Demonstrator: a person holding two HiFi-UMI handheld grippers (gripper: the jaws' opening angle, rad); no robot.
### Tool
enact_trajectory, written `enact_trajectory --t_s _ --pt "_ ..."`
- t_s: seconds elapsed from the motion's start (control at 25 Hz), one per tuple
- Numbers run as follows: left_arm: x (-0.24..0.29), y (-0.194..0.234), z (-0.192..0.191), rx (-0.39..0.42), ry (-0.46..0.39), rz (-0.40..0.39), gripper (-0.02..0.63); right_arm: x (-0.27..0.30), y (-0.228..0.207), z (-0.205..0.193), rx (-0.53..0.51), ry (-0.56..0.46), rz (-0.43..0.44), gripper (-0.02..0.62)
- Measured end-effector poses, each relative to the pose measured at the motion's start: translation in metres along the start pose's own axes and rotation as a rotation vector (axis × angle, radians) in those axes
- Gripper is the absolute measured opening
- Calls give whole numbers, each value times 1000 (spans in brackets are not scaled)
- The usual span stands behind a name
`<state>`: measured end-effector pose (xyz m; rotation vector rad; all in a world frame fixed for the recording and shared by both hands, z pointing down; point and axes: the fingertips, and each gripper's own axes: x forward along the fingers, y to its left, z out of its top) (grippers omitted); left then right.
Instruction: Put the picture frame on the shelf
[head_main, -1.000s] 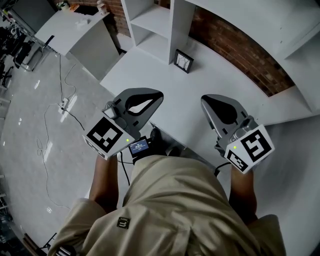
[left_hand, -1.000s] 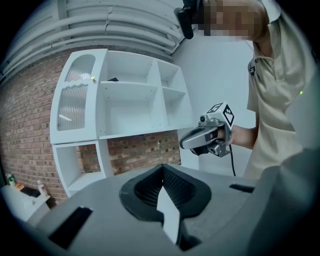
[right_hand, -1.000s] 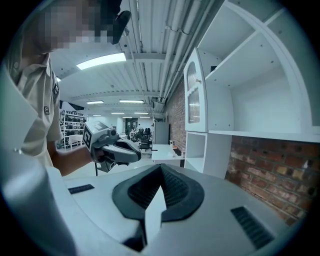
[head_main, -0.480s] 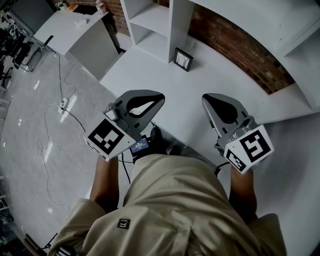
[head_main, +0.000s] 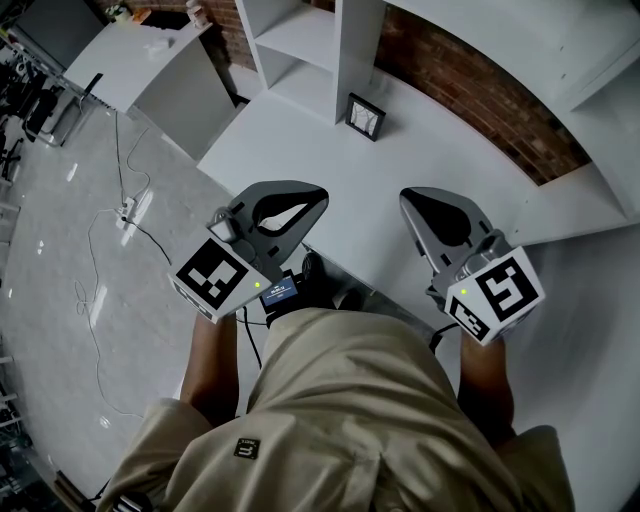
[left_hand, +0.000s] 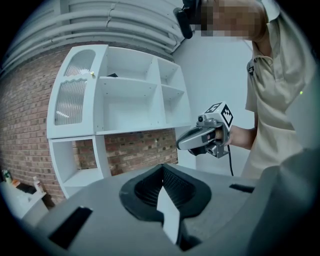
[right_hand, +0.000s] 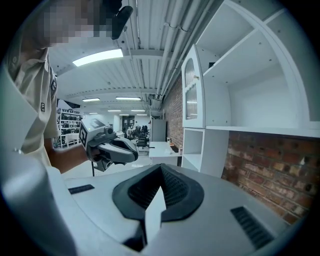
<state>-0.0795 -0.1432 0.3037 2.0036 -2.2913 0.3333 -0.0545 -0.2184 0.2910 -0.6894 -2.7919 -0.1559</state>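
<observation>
Left gripper (head_main: 305, 200): jaws pressed together with nothing between them. It is held over the near part of the table, tips aimed forward and slightly down.
Right gripper (head_main: 420, 205): jaws likewise closed and empty. It is level with the left gripper and apart from it, pointing much the same way.
Marker cubes: one sits at the rear of each gripper, left cube (head_main: 218, 275) and right cube (head_main: 497, 293), just in front of the hands.
Picture frame (head_main: 366, 117): stands on the table ahead of both grippers, well beyond their tips and roughly between their lines of aim. Neither tool touches it.
Shelf unit (head_main: 300, 40): white, beyond the frame as seen from the grippers. The frame is just beside the foot of its upright panel. The left gripper view shows several open compartments.
Table (head_main: 330, 170): a white surface reaching from under the gripper tips to the shelf unit.
Brick wall (head_main: 470, 90): behind the table, ahead and to the right of the right gripper.
Floor (head_main: 60, 230): pale and glossy, to the left of the left gripper, with a thin cable (head_main: 95, 260) trailing across it.
Small screen (head_main: 278, 292): lit, just right of the left cube, at the person's waist.
Person (head_main: 350, 420): beige shirt, behind both grippers.
</observation>
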Motion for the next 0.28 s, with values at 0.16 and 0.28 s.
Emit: enact_trajectory --t_s 0.16,0.28 --pt "2 4 -3 2 6 -7 8 6 -3 -3 6 7 1 4" --pt "5 8 -6 3 7 -11 8 10 -6 -6 9 11 0 3"
